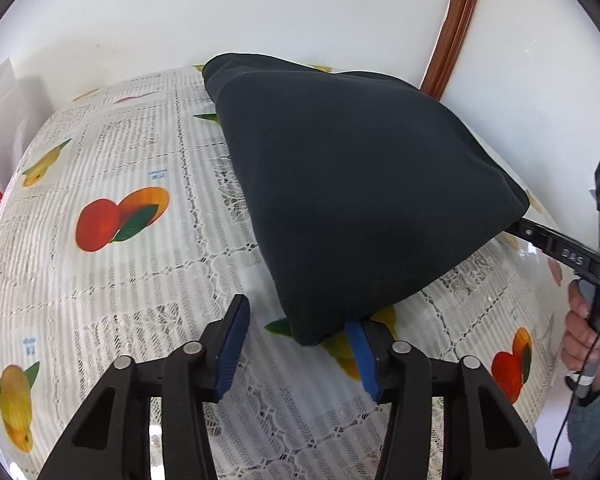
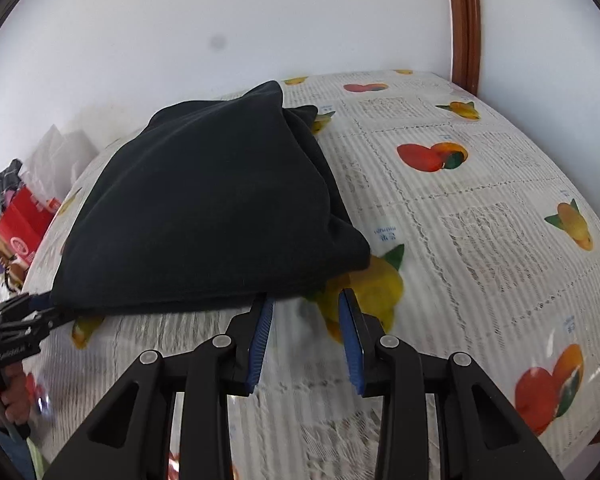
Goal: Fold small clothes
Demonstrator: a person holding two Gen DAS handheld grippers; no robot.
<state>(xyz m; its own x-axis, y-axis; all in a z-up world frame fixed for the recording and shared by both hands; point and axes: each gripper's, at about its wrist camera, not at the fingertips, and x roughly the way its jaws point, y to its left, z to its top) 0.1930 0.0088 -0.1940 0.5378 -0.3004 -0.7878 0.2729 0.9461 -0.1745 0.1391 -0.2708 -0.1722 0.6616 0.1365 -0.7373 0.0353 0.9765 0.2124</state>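
Desk (image 1: 120, 280) spread with a white lace cloth printed with red, orange and yellow fruit, glossy as if under clear film. Plain white wall (image 1: 260, 8) behind. Brown wooden frame (image 1: 456, 28) rising at the upper right in both views. Red box (image 2: 24, 224) and white bags (image 2: 60, 152) crowded at the left edge of the right wrist view.

Dark garment (image 1: 360, 180) lying folded on the desk, thick and slightly puffed. In the left wrist view, roughly a wedge: one corner at lower centre, one at upper centre-left by the wall, one at right of centre. Long axis from lower centre up toward the wall. In the right wrist view, stretched from lower left to upper centre, folded layers showing along its right edge.

Left tool (image 1: 296, 320) with fingers apart, near corner of the garment drooping just inside the right-hand finger, left-hand finger clear of the cloth; no squeeze on it. Right tool (image 2: 305, 300) likewise parted, only printed yellow fruit in the gap, garment's near edge just at the tip of its left-hand finger. Seen from the left wrist, one finger of the right tool tucked under the garment's right corner. Hand (image 1: 580, 336) on that tool's grip at the right edge.
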